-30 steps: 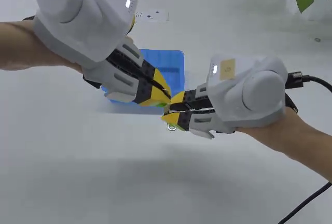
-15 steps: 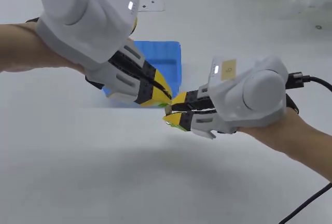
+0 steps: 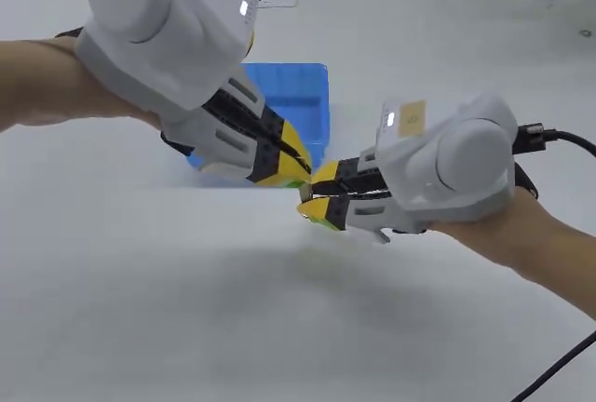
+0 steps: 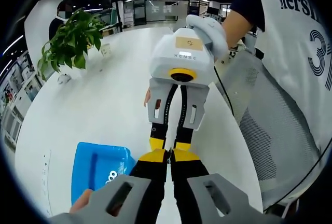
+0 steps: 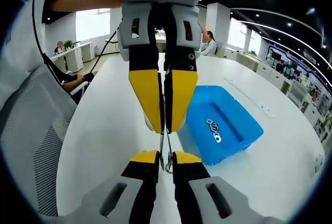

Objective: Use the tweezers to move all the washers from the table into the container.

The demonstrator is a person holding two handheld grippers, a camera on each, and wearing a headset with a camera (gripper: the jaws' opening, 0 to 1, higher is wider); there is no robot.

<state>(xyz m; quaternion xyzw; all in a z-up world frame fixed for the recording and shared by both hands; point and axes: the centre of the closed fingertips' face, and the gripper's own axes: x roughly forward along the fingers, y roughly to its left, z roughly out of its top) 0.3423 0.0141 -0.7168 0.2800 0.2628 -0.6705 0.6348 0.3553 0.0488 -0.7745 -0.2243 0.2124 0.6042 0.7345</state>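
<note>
The left tongs (image 5: 163, 125) and right tongs (image 5: 165, 163) meet tip to tip just above the white worktop (image 3: 140, 281). The left tongs are pressed together on the tweezers (image 5: 163, 146), whose thin legs run straight down into the right tongs. The right tongs are squeezed onto the tweezers' lower end, leaving a gap no wider than the legs. Whether the tip carries a washer cannot be told. The blue container (image 5: 228, 115) sits just beside the meeting tips, behind the left tongs in the head view, with several washers (image 5: 213, 129) lying inside it.
</note>
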